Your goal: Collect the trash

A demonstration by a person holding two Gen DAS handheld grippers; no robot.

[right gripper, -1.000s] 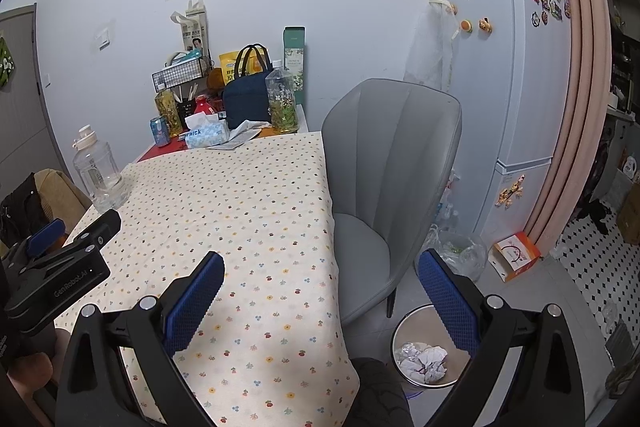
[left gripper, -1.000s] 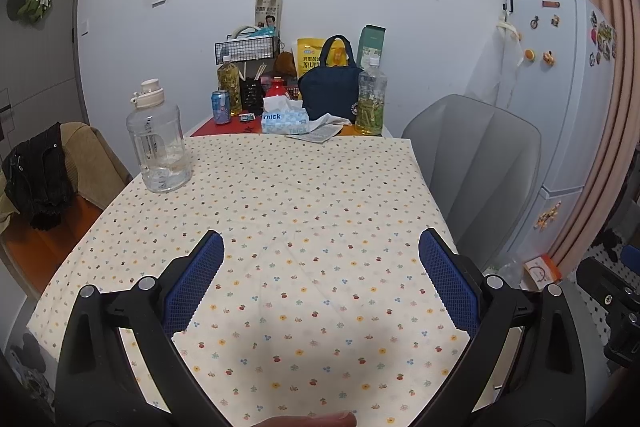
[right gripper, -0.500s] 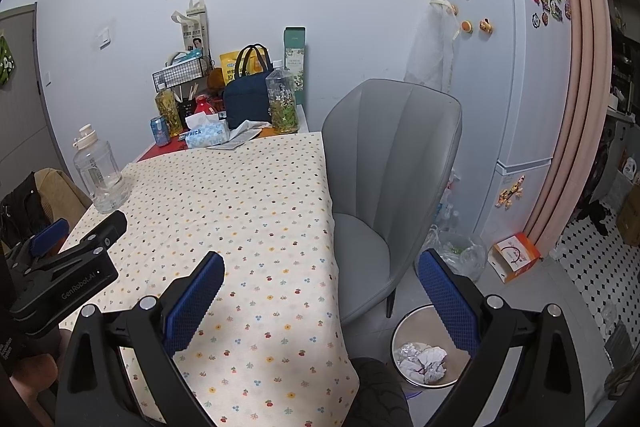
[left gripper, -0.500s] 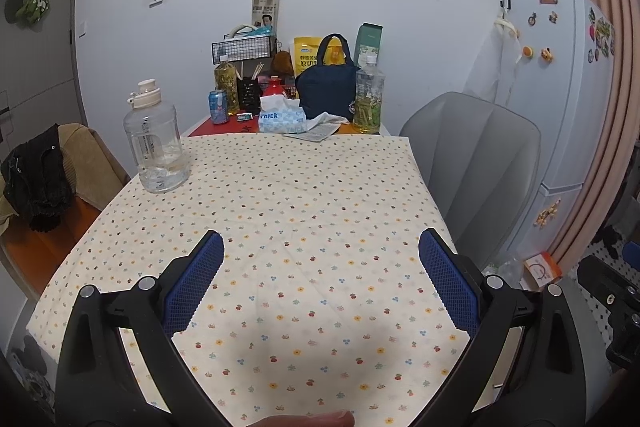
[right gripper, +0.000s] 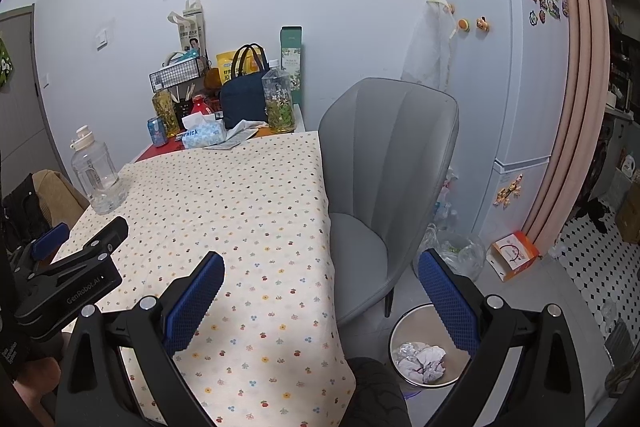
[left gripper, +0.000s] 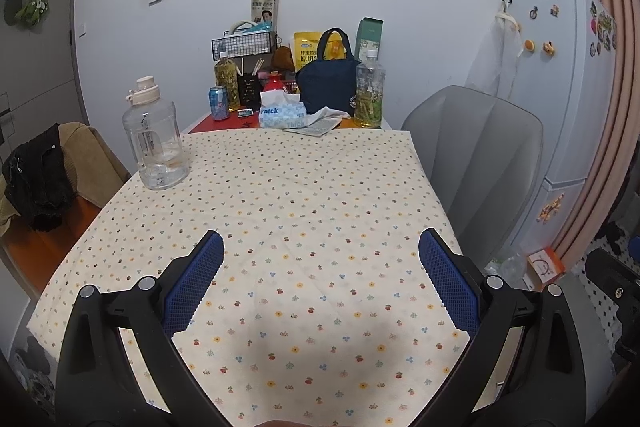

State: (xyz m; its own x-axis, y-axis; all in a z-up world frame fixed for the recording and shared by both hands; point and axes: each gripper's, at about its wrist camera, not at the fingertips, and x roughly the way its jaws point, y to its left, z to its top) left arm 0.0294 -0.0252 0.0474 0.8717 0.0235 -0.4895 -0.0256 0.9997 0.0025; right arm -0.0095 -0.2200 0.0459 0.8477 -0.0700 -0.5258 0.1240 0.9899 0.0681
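Observation:
My left gripper [left gripper: 320, 255] is open and empty above the near part of the flower-print tablecloth [left gripper: 288, 211]. My right gripper [right gripper: 320, 275] is open and empty over the table's right edge. A round trash bin [right gripper: 404, 339] stands on the floor below the right gripper, with crumpled white paper [right gripper: 420, 363] inside. The left gripper also shows in the right wrist view [right gripper: 76, 259], low on the left. A crumpled white cloth or paper [left gripper: 330, 115] lies at the far end of the table by a tissue pack [left gripper: 282, 115].
A clear water jug [left gripper: 156, 143] stands on the table's left side. Bottles, a can [left gripper: 219, 103], a navy bag [left gripper: 328, 83] and boxes crowd the far end. A grey chair [right gripper: 384, 171] stands right of the table, a white fridge [right gripper: 508, 87] beyond. A plastic bag [right gripper: 456, 251] and orange box [right gripper: 514, 255] lie on the floor.
The left wrist view has shifted slightly, so the table's far items sit a little lower and closer. In the right wrist view the left gripper has moved a little right and up.

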